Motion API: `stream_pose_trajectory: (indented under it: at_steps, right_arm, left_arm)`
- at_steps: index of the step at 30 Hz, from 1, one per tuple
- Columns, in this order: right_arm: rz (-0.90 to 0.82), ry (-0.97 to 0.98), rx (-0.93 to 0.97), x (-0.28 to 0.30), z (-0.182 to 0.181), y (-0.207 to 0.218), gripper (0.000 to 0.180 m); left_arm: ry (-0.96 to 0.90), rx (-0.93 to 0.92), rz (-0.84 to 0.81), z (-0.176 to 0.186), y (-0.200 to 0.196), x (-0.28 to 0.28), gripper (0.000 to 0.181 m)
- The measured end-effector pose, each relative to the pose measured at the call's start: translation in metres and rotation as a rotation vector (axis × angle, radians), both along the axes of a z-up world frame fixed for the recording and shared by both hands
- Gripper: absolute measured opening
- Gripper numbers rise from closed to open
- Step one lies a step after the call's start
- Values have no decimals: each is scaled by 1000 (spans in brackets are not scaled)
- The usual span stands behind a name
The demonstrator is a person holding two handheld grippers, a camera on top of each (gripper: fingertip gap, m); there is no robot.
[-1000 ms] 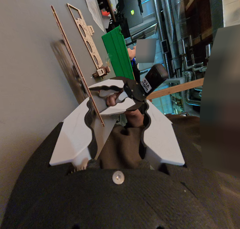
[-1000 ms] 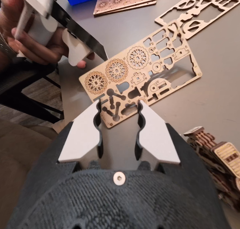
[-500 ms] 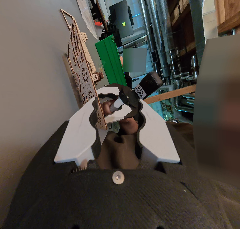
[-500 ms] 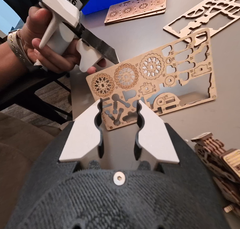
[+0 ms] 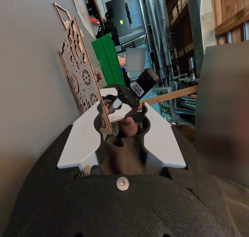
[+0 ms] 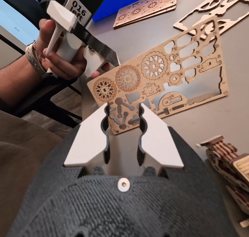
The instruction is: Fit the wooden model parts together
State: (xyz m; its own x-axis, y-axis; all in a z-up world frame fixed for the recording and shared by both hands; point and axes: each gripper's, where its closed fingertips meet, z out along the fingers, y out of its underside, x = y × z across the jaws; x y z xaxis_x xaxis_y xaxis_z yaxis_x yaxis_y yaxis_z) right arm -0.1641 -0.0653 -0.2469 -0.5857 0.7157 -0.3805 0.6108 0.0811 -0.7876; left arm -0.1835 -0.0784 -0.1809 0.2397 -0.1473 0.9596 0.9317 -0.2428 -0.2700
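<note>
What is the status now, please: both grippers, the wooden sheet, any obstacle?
Left gripper open, parts sheet leaning against one finger. Right gripper open, empty, facing sheet. Sheet tilted up off table. Nothing blocking.

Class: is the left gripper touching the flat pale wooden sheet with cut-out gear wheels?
Touching. Left wrist view: the flat pale wooden sheet leans against one pad of the open left gripper.

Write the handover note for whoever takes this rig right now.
Left gripper: open, nothing clamped; the wheel sheet leans on one finger, tilted off the table.
Right gripper: open, empty, at the sheet's near edge.
Partly built model lies to the right; spare sheets and an emptied frame are farther back.
Done: several parts are out of the sheet.
Left: three wheels and other parts to remove and fit.
</note>
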Motion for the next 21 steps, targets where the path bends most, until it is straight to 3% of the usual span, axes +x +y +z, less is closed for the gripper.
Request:
stream_pose_trajectory:
  at_steps: [19, 21]
  right_arm:
    - [-4, -60, -64, -2, 0, 2, 34]
    - [-21, -76, -59, -3, -1, 4, 22]
  left_arm:
    - [-4, 2, -11, -1, -1, 0, 55]
    - [-8, 4, -8, -1, -1, -1, 55]
